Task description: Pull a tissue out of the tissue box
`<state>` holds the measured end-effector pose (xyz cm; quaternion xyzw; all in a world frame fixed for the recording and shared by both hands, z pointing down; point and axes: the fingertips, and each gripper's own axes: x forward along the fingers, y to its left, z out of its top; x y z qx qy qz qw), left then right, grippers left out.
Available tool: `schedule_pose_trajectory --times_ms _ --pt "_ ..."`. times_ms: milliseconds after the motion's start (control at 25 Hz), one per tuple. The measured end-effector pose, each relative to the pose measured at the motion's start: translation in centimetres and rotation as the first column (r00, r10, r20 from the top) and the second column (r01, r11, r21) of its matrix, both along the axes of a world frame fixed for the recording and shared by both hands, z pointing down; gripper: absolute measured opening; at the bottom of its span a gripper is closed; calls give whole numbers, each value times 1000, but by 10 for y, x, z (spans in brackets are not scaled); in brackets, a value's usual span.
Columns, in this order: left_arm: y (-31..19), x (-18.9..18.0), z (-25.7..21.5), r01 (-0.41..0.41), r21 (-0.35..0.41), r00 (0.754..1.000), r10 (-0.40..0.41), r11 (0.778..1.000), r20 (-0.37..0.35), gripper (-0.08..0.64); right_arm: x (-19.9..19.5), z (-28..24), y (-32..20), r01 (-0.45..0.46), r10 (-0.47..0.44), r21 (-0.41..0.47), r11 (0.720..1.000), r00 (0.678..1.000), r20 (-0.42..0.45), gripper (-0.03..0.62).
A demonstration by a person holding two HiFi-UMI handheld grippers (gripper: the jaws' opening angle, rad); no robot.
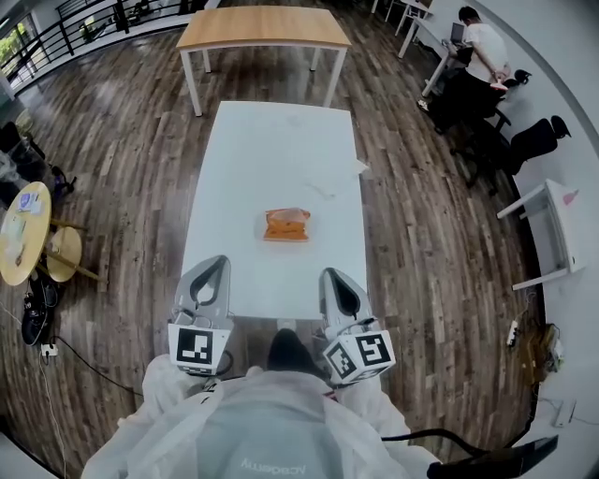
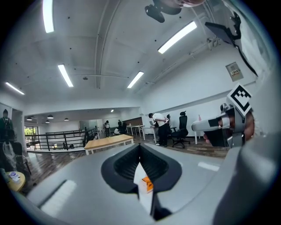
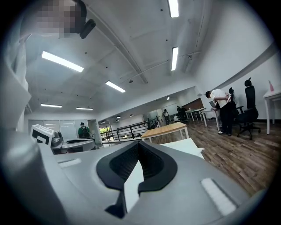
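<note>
The tissue box (image 1: 286, 224) lies on a long white table (image 1: 271, 140), a little to the right of the middle line and in the nearer half. White surface shows on all its sides, and it is well apart from both long edges and from the near edge. It is a small orange pack, soft-looking, with a paler, crumpled top. Whether this pale part is a tissue or only the wrapper I cannot tell.

The left gripper (image 1: 216, 265) and the right gripper (image 1: 333, 277) hover over the near edge of the table, one at each side, both well apart from the box and pointing toward the far end. Each gripper's jaws are clenched with the tips meeting, and nothing is between them. In the left gripper view a bit of the orange box is seen through the gap behind the closed tips.

On both sides of the table there is open wooden floor (image 1: 131, 178). Past the far end stands a wooden table (image 1: 262, 28), close to the white one. A round yellow table (image 1: 23, 229) stands far to the left, and a black office chair (image 1: 533, 140) far to the right.
</note>
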<state>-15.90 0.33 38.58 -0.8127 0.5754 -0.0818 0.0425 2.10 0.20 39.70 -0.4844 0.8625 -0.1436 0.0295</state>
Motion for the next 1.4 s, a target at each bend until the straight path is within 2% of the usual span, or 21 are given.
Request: schedule_pose_trajectory --times_ms 520,1120,1400 --pt "-68 26 1 27 -34 1000 -26 999 15 0 18 7 -74 48 -47 -41 998 999 17 2" --pt "-98 44 8 49 -72 997 -45 996 55 0 33 18 -107 82 -79 -74 994 996 44 2" --pt "-107 44 8 86 -75 994 -81 993 74 0 38 25 -117 111 -107 -88 990 993 47 2"
